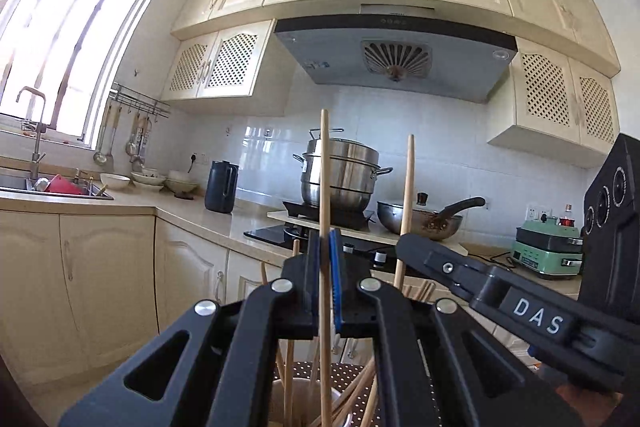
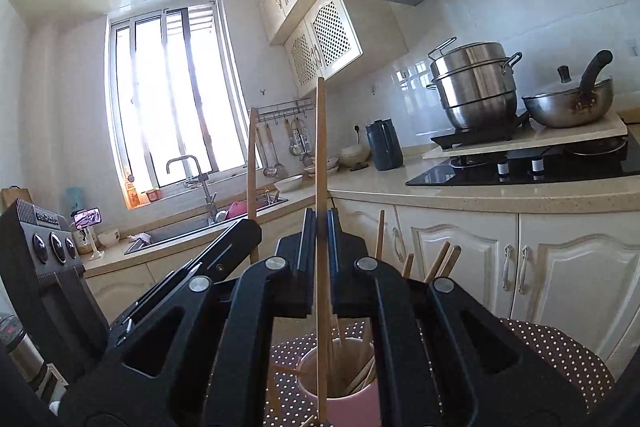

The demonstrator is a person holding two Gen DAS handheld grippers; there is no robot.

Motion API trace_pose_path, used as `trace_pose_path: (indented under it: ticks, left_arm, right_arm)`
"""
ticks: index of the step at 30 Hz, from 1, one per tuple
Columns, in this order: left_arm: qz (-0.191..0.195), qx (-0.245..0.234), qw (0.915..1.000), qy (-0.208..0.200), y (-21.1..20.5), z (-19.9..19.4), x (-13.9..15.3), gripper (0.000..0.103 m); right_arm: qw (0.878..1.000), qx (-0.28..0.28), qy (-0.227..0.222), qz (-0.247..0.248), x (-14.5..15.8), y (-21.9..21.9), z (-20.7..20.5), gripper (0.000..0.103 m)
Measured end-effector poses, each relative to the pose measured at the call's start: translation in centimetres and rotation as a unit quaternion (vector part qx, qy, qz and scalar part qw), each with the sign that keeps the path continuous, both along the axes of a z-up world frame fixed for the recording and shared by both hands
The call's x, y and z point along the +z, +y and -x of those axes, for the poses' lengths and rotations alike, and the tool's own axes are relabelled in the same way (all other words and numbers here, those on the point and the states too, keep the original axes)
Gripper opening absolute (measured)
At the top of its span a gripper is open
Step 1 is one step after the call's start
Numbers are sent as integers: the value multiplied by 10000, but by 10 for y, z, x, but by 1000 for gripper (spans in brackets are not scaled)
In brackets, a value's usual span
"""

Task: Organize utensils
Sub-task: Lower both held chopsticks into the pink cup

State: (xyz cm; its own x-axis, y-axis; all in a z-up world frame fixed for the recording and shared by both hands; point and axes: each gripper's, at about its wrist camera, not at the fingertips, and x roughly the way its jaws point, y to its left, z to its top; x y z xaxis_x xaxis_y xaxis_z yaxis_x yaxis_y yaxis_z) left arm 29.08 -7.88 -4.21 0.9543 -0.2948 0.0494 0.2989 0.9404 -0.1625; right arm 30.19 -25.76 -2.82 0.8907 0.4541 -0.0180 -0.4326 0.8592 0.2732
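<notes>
so both grippers are clamped on a chopstick each, upright over the pink cup: left gripper on one chopstick, right gripper on another. looks like the dropping-in step; next, lower and let go.

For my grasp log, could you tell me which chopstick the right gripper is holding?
The upright chopstick pinched between the right gripper fingers, rising above them; the other chopsticks lean loose in the pink cup.
</notes>
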Motion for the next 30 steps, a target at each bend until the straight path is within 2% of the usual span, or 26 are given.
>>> trace_pose_path:
  ticks: [8, 12, 22, 26, 30]
  left_arm:
    - [128, 303, 9994, -83, -2, -14, -6, 5]
    - [-65, 412, 9989, -226, -10, -13, -10, 5]
    - [-194, 521, 9982, -224, -18, -17, -12, 5]
    - [-17, 504, 9985, -192, -16, -14, -8, 5]
    - [-33, 596, 9980, -185, -18, -11, -11, 5]
  right_arm:
    - [9996, -15, -274, 38, -9, 3, -17, 6]
    - [9996, 60, -266, 74, -17, 4, -24, 6]
    - [9993, 306, -12, 206, -39, -5, -29, 6]
    - [9983, 453, 102, 345, -47, -4, -29, 6]
    - [9977, 548, 207, 353, -54, -8, -29, 6]
